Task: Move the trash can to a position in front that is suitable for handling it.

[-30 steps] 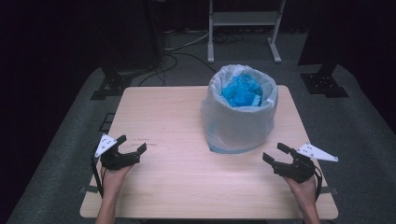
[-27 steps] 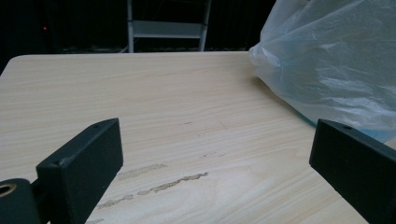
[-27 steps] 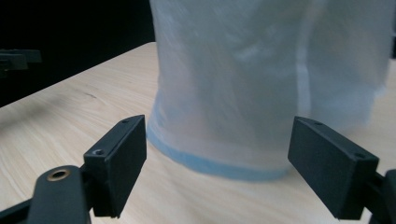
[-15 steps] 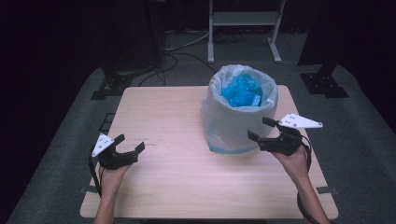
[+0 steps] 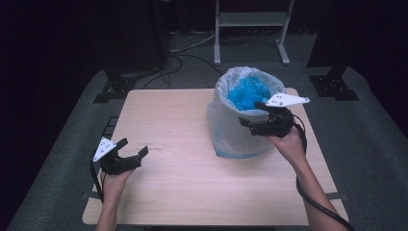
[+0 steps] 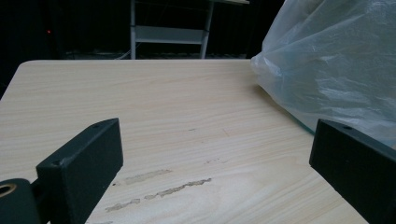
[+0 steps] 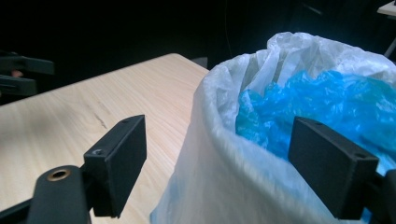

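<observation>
Two grippers are at work over a pale wooden table (image 5: pixel 192 192), one in each of the person's hands. The right gripper (image 5: pixel 253 117) is raised beside the bin (image 5: pixel 235 130), a container lined with a translucent white bag that stands toward the far right part of the tabletop. Its jaws are spread wide and hold nothing; in the right gripper view they straddle the near rim of the bag (image 7: pixel 219 140), one jaw outside over the table, the other over the opening. Whether either jaw touches the plastic, I cannot tell. Inside the bag sits crumpled blue plastic (image 5: pixel 248 91), heaped close to the rim.

The left gripper (image 5: pixel 132 148) rests low near the front left edge of the table, well apart from the bin. Its jaws also stand wide open and empty, pointing across the bare wood toward the bag's side (image 6: pixel 336 70). A few scuff marks (image 6: pixel 159 189) show on the wood between them.
</observation>
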